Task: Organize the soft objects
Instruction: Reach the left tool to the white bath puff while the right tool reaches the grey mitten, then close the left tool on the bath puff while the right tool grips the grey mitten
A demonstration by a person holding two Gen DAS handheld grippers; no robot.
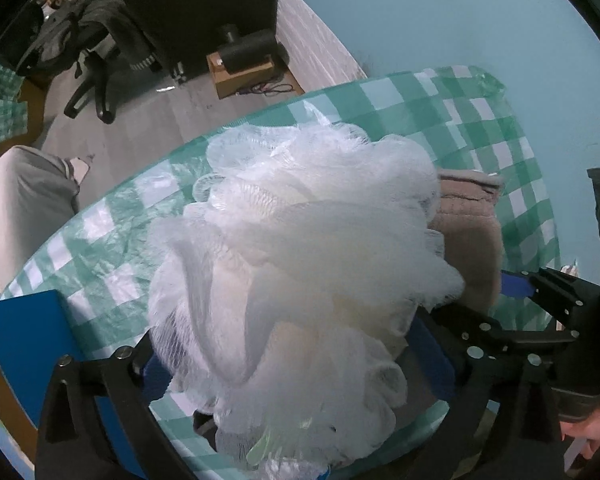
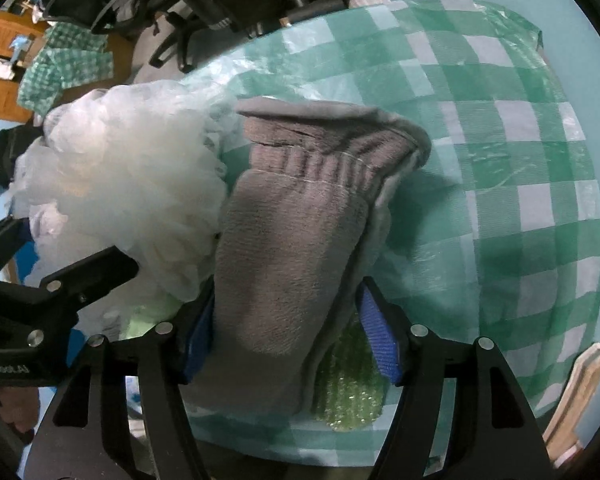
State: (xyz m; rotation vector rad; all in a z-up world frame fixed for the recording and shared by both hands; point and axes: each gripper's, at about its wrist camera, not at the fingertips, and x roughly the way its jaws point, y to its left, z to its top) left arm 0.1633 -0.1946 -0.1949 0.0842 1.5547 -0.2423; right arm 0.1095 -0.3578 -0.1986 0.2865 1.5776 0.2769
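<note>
My left gripper (image 1: 296, 364) is shut on a white mesh bath pouf (image 1: 300, 248) and holds it above the green checkered tablecloth (image 1: 480, 120). My right gripper (image 2: 292, 344) is shut on a grey fleece mitten (image 2: 300, 220), cuff pointing away. The pouf also shows in the right wrist view (image 2: 120, 176), touching the mitten's left side. The mitten shows in the left wrist view (image 1: 468, 232) behind the pouf. The right gripper's body (image 1: 548, 312) shows at right in the left view. A green bubbly object (image 2: 352, 388) lies under the mitten.
A blue box edge (image 1: 28, 340) sits at the table's near left. An office chair (image 1: 96, 52), a black cabinet and a cardboard box (image 1: 240, 72) stand on the floor beyond the table. A person's leg (image 1: 20, 208) is at left.
</note>
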